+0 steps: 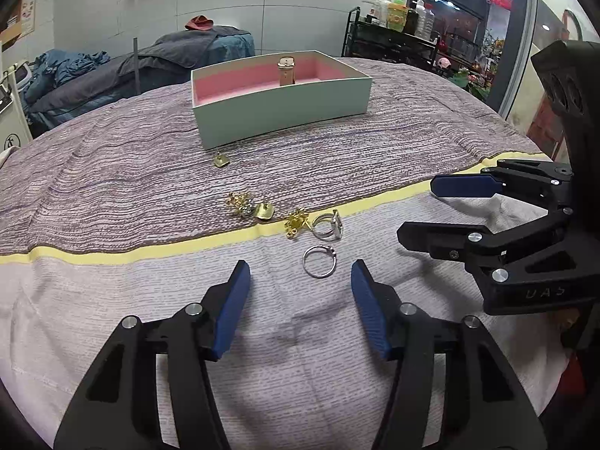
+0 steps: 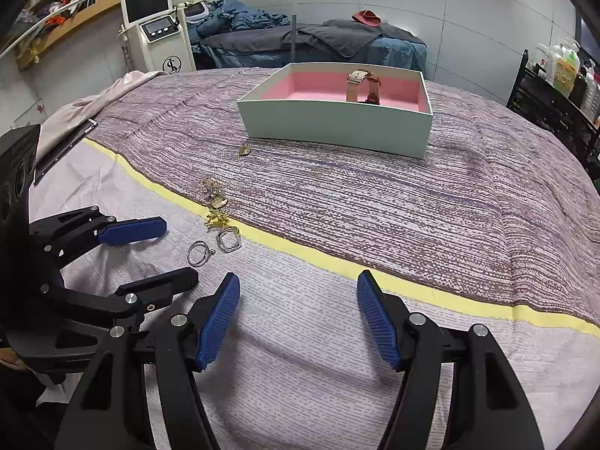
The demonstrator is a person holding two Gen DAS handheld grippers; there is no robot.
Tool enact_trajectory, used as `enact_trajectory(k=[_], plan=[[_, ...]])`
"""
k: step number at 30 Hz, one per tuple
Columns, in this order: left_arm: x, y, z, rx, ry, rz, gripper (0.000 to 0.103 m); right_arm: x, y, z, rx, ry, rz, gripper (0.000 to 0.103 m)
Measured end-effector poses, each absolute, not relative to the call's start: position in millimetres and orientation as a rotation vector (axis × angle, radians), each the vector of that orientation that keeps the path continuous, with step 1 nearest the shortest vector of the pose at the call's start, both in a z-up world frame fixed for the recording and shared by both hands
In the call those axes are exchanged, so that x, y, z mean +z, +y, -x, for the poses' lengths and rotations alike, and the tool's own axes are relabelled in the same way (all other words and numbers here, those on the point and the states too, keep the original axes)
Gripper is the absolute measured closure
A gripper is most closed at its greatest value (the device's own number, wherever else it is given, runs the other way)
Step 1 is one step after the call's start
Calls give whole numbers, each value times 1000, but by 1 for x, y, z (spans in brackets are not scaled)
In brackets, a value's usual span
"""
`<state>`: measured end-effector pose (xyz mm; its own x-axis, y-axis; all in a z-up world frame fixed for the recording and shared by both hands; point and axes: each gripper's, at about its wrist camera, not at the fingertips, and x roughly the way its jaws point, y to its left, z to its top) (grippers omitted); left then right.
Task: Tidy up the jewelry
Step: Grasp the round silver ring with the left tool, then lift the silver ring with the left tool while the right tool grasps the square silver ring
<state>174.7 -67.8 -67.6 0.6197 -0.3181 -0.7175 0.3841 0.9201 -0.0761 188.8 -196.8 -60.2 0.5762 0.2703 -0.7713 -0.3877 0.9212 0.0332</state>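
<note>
A pale green box [image 1: 285,107] with pink lining stands on the purple cloth, a strapped watch [image 1: 287,71] upright inside; the box also shows in the right wrist view [image 2: 333,122]. Loose jewelry lies in front: a silver ring [image 1: 318,261], a square silver ring [image 1: 332,223], gold pieces [image 1: 296,221], gold earrings [image 1: 249,206], and one gold piece [image 1: 221,159] near the box. My left gripper [image 1: 300,273] is open, just short of the silver ring. My right gripper [image 2: 298,287] is open and empty to the right of the jewelry; the left wrist view shows it [image 1: 416,206].
A yellow stripe [image 2: 337,258] crosses the cloth. A treatment bed with blue bedding [image 2: 300,37] and a white machine [image 2: 157,30] stand behind the table. A black shelf with bottles [image 1: 401,18] is at the back right.
</note>
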Motion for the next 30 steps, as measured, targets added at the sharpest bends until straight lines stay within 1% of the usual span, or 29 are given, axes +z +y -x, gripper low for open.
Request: enact_trajectory(k=[2, 5, 7, 8, 9, 11, 15, 24, 29, 30], plan=[[-68, -73, -179, -415, 813, -99, 52, -60, -197, -189, 389, 881, 140, 39], [-69, -76, -183, -428, 824, -99, 63, -60, -197, -189, 394, 882, 139, 39], [-69, -76, -184, -444, 826, -91, 76, -59, -196, -189, 400, 883, 144, 39], [-69, -76, -184, -446, 826, -91, 79, -59, -195, -189, 403, 883, 146, 40], [-69, -76, -184, -451, 825, -89, 83, -58, -194, -190, 408, 883, 148, 40], [-69, -75, -182, -451, 824, -86, 83, -57, -191, -192, 421, 888, 152, 41], [-68, -69, -179, -441, 823, -73, 83, -58, -182, -196, 450, 898, 175, 48], [-70, -43, -174, -381, 828, -25, 83, -66, -148, -207, 524, 934, 267, 57], [-70, -39, -173, -377, 828, -17, 83, -68, -137, -217, 541, 944, 273, 67], [-70, -39, -172, -378, 828, -17, 83, -68, -135, -219, 544, 945, 276, 71]])
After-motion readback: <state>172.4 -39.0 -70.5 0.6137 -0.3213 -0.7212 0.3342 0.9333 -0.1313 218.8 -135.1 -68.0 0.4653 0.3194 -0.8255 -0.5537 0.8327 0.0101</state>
